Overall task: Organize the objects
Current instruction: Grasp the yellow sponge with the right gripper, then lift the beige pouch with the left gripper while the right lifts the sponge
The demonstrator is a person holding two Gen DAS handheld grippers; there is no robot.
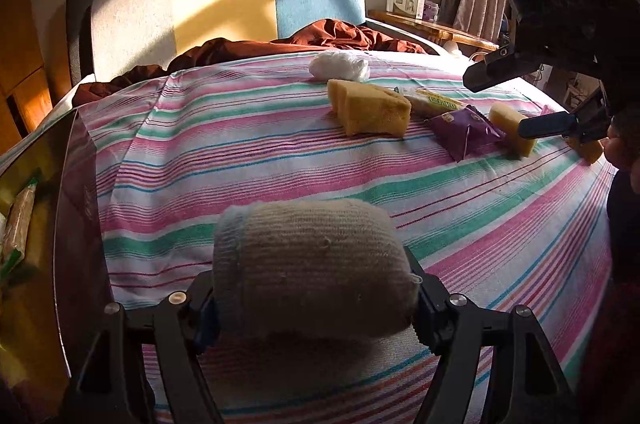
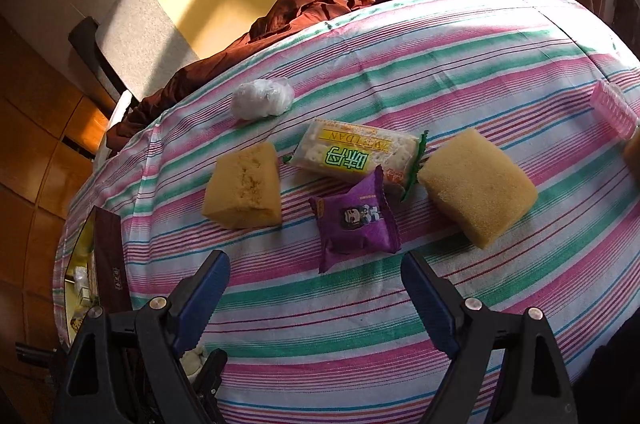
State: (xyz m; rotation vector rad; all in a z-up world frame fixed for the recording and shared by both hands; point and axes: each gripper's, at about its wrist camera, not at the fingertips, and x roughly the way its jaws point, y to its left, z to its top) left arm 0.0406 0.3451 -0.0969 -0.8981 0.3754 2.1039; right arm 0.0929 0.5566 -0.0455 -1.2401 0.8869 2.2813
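The left gripper has its jaws clamped on a rolled beige sock, one pad pressed into each end, so the roll's long axis runs straight across from finger to finger, its rounded flank bulging up and forward over the striped bedsheet. It hangs tilted downward above the sheet, close to a shiny dark box at the left edge of the bed that has packets inside. Over on the other side, the right gripper is angled steeply down with its jaws wide apart and nothing between them, blue pads bare. Just ahead of those open fingers lies a purple snack packet, flat on the sheet, its long axis running roughly away from the gripper, one crimped end nearest the fingertips. Beyond it and touching lies a white and yellow noodle packet, set crosswise with its green-edged end toward the right. A yellow sponge sits to the left of the purple packet, a second, larger sponge to the right, both apart from it. Farther back there's a crumpled white plastic bundle, and a pink ridged item near the right edge. From the left wrist view the right gripper shows at the far right, hovering above that same cluster.
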